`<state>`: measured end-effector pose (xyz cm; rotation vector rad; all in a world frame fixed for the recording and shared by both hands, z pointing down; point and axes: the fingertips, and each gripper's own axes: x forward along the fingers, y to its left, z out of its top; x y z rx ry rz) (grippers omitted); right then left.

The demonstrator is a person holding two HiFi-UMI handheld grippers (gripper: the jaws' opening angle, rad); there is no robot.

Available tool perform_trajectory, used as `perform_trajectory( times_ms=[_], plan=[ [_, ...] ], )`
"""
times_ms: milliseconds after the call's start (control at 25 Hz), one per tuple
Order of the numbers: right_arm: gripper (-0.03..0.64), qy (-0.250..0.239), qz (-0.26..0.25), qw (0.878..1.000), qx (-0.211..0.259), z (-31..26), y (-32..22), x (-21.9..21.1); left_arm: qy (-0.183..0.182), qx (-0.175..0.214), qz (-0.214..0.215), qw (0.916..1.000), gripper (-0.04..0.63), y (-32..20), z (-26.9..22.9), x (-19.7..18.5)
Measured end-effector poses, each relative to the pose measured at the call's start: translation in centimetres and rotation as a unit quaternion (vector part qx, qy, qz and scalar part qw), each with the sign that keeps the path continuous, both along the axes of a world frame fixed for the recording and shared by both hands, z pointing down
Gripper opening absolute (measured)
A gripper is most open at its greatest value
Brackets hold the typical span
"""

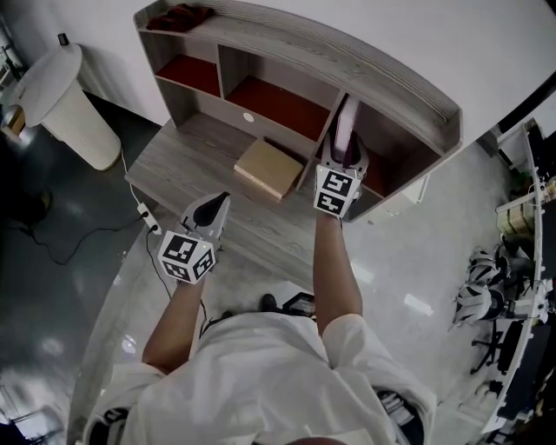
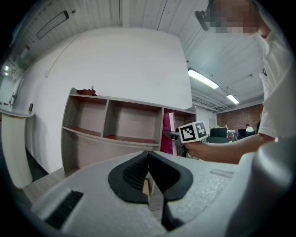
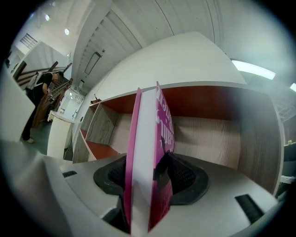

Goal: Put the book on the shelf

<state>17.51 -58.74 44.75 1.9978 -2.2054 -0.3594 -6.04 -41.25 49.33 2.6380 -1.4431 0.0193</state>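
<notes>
A thin pink book point(image 1: 346, 130) stands upright at the mouth of the shelf's point(image 1: 287, 52) right-hand compartment. My right gripper point(image 1: 342, 162) is behind it with the book between its jaws. In the right gripper view the book point(image 3: 148, 152) fills the gap; the left pad lies against its cover and the right pad stands slightly off it, so the gripper point(image 3: 149, 172) reads as open. The compartment's wooden back wall point(image 3: 208, 134) is close ahead. My left gripper point(image 1: 217, 207) hovers over the desk to the left, shut and holding nothing point(image 2: 148, 159). Its view shows the book point(image 2: 168, 132) from the side.
A flat tan box point(image 1: 269, 168) lies on the wooden desk point(image 1: 191, 156) under the middle compartment. A dark red item point(image 1: 178, 16) sits on the shelf top at the left. A white cylindrical stand point(image 1: 65, 104) and a floor cable point(image 1: 143, 213) are to the left. A person point(image 3: 41, 102) stands far off.
</notes>
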Motion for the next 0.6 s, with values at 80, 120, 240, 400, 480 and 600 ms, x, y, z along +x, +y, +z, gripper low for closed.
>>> perform_trajectory(
  times_ms=[80, 120, 240, 400, 480, 600],
  plan=[
    [0.2, -0.001, -0.002, 1.0, 0.0, 0.0, -0.2, -0.1, -0.001, -0.001, -0.001, 1.0, 0.015, 0.1, 0.1, -0.1],
    [0.202, -0.003, -0.004, 1.0, 0.001, 0.0, -0.2, -0.1, -0.001, -0.001, -0.002, 1.0, 0.015, 0.2, 0.1, -0.2],
    [0.202, -0.005, -0.006, 1.0, 0.005, -0.1, -0.2, -0.2, -0.002, -0.002, -0.004, 1.0, 0.015, 0.2, 0.2, -0.3],
    [0.207, -0.002, -0.016, 1.0, 0.004, 0.0, -0.3, -0.2, 0.001, -0.001, -0.003, 1.0, 0.015, 0.0, 0.1, 0.0],
    [0.213, -0.002, -0.024, 1.0, 0.001, 0.2, -0.3, -0.1, 0.002, 0.0, -0.001, 1.0, 0.015, 0.0, 0.1, 0.3],
    [0.23, -0.014, -0.043, 0.999, -0.005, 0.4, -0.1, -0.3, 0.002, 0.0, 0.003, 1.0, 0.015, 0.3, 0.0, 0.8]
  ],
)
